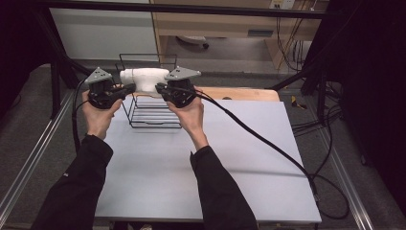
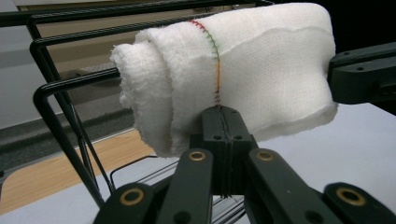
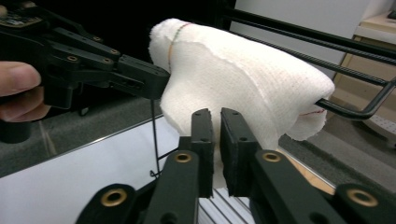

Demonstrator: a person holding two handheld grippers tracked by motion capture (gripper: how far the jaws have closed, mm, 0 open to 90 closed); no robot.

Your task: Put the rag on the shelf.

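Observation:
A rolled white towel point(image 1: 141, 79) hangs over the top of a black wire rack point(image 1: 153, 117) at the table's far edge. My left gripper point(image 1: 130, 87) meets the roll's left end and my right gripper point(image 1: 159, 87) its right end. In the left gripper view the jaws point(image 2: 224, 112) are pressed together on the towel's point(image 2: 261, 70) lower fold by a coloured stitch line, with the right gripper point(image 2: 332, 77) at the far end. In the right gripper view my jaws point(image 3: 215, 114) stand a narrow slit apart with towel point(image 3: 233, 74) cloth pinched between them; the left gripper point(image 3: 166, 79) touches the other end.
The rack's top bars point(image 2: 51, 93) run behind the towel. A white table point(image 1: 239, 158) spreads in front of the rack, with a wooden board point(image 1: 244, 94) at its far edge. A black cable point(image 1: 268, 139) trails from the right gripper across the table's right side.

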